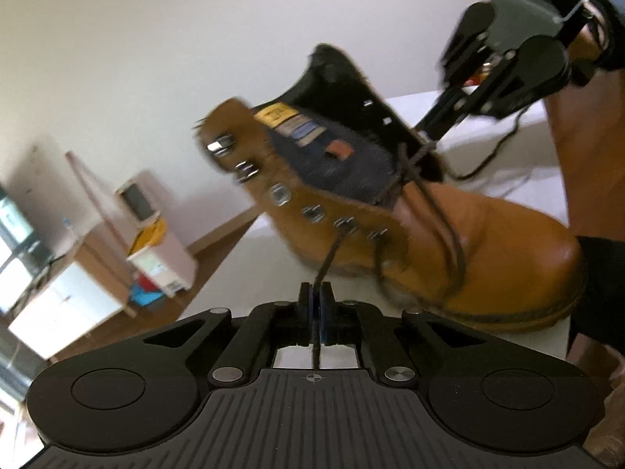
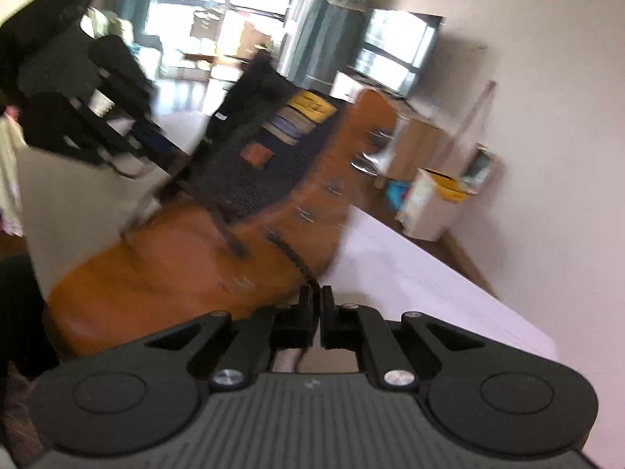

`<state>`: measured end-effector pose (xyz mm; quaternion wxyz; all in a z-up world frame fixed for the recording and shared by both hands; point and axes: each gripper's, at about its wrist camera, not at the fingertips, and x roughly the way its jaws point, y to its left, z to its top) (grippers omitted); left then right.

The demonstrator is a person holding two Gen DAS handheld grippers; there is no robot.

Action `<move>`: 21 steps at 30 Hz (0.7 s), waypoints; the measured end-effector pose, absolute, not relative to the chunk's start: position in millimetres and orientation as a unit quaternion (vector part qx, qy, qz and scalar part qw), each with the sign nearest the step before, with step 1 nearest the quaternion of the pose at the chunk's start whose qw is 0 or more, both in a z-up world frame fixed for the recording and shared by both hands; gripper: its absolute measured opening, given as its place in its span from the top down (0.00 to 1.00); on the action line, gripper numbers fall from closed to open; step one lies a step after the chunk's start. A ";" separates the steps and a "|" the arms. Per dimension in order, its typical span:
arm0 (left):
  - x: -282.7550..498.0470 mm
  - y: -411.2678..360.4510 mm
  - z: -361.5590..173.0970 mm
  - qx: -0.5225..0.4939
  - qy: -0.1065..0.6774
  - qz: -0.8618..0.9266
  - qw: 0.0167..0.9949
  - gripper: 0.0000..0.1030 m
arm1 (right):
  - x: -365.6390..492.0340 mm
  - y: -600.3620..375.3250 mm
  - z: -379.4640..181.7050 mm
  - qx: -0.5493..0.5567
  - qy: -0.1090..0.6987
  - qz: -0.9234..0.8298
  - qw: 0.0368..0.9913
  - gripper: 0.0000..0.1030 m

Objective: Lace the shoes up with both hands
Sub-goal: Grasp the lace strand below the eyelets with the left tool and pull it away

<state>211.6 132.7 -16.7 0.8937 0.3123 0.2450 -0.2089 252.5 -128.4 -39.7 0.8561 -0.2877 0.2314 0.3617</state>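
Note:
A tan leather boot (image 1: 488, 242) with a black collar and a dark tongue lies tilted on the white table (image 1: 273, 269). In the left wrist view my left gripper (image 1: 316, 297) is shut on a dark lace (image 1: 330, 258) that runs up to a lower eyelet. My right gripper (image 1: 427, 142) reaches in from the upper right, at the lace on the boot's far side. In the right wrist view the boot (image 2: 156, 273) is blurred. There my right gripper (image 2: 317, 301) is shut on a braided lace strand (image 2: 295, 260). The left gripper (image 2: 175, 172) shows at the upper left.
A dark cable (image 1: 504, 144) lies on the table behind the boot. A person's dark sleeve (image 1: 601, 273) is at the right edge. The table edge (image 2: 449, 258) drops to a wooden floor with a white bin (image 2: 425, 203) and a cabinet (image 1: 66, 301).

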 end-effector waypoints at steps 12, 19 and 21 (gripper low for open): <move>186.2 143.9 -31.2 0.319 0.288 -0.165 0.888 0.97 | 258.5 -198.6 -51.6 -0.283 0.293 0.246 0.879 0.98; 185.6 154.2 -36.2 0.304 0.298 -0.153 0.892 0.98 | 254.9 -204.4 -53.7 -0.278 0.300 0.249 0.878 0.98; 185.2 156.0 -36.3 0.295 0.298 -0.154 0.895 0.98 | 255.2 -204.3 -52.8 -0.274 0.300 0.252 0.878 0.97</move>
